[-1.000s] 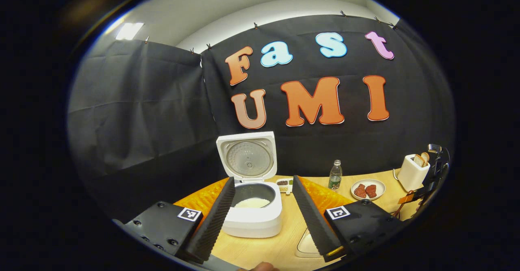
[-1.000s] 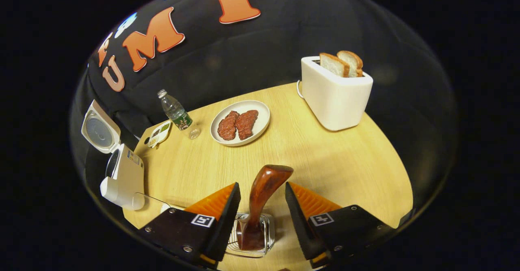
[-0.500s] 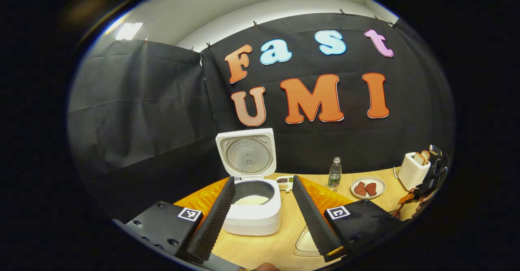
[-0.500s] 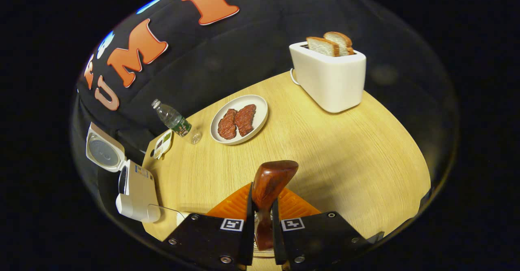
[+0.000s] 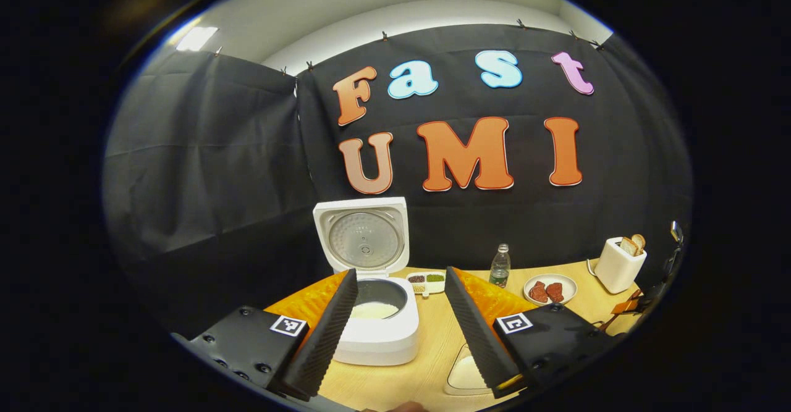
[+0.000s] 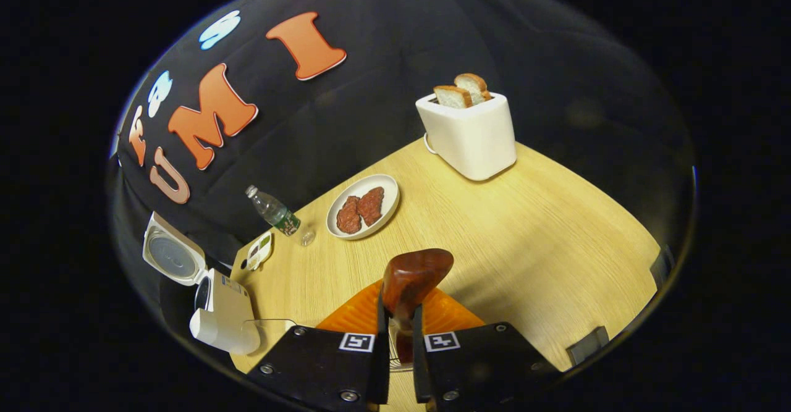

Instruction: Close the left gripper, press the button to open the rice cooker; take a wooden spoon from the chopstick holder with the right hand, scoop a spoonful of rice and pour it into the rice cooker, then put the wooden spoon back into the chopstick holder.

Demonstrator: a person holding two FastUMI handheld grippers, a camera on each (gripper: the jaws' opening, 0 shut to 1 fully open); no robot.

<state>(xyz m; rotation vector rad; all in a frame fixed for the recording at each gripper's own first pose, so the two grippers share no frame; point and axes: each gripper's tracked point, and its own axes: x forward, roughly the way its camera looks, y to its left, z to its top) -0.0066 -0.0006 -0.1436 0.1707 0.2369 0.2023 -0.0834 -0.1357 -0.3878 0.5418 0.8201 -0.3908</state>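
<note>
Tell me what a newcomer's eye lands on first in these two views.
In the right gripper view, the right gripper clamped on the glossy wooden spoon rising between its fingers at bottom centre. In the left gripper view, the white rice cooker with its lid up and rice in the pot, framed between the open left gripper. Then the toaster with two bread slices at the table's far edge.

The right gripper (image 6: 400,338) closed on the wooden spoon (image 6: 408,282) — lifting it since.

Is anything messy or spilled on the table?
Nothing looks spilled. The rice cooker stands open with rice inside, the bottle is upright, and the right gripper is shut on the wooden spoon.
</note>
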